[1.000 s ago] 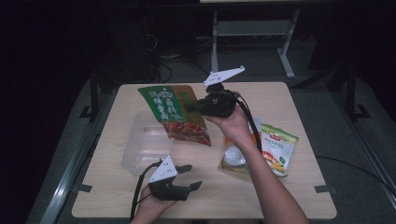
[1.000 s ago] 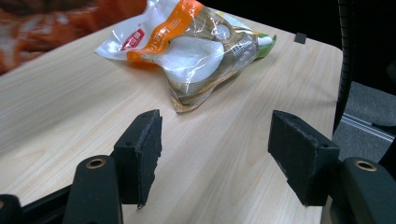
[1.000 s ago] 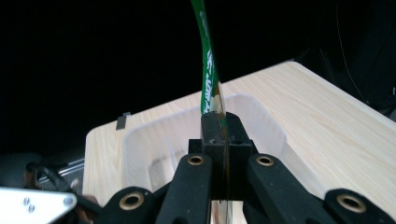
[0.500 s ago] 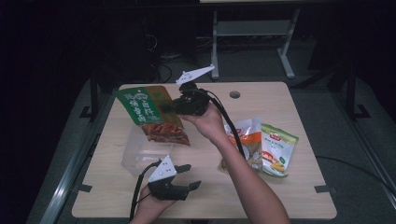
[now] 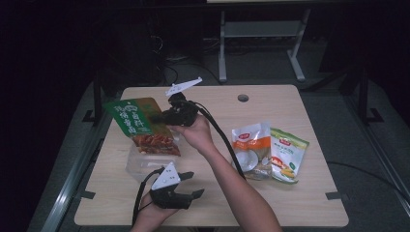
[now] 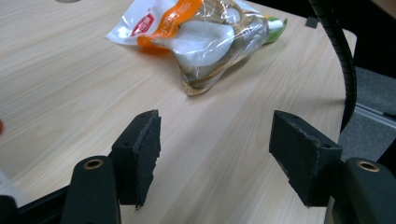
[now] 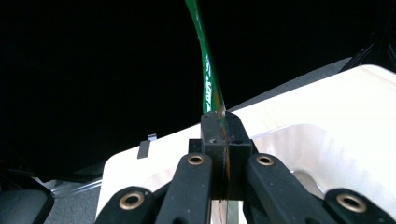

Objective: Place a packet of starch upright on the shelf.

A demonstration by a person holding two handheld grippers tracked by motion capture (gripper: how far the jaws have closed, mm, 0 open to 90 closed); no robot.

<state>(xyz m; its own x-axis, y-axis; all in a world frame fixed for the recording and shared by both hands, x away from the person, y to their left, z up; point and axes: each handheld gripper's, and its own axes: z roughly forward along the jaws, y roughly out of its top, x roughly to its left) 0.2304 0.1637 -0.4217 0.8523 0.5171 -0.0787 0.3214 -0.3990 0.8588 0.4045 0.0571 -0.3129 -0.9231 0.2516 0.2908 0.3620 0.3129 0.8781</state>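
Note:
My right gripper [image 5: 158,117] is shut on the edge of a green snack bag [image 5: 129,121] with reddish pieces showing through its clear lower part. The bag hangs tilted over a clear plastic tray [image 5: 138,166] at the table's left. In the right gripper view the jaws [image 7: 223,128] pinch the thin green bag [image 7: 205,70] edge-on, with the pale tray [image 7: 322,149] below. My left gripper [image 5: 193,184] rests near the front edge, open and holding nothing. The left gripper view has its wide-apart jaws [image 6: 215,135] pointing across bare wood toward an orange-and-white bag [image 6: 196,32].
On the right half of the wooden table [image 5: 314,203] lie an orange-and-white bag [image 5: 249,145] and a green-and-yellow bag [image 5: 287,154] side by side. A round cable hole [image 5: 243,98] sits near the far edge. The right gripper's cable [image 5: 225,140] trails along the forearm.
My right gripper has carried the green bag leftward and a little down, to above the clear tray. The arm's shift uncovered the orange-and-white bag. The left gripper has stayed put.

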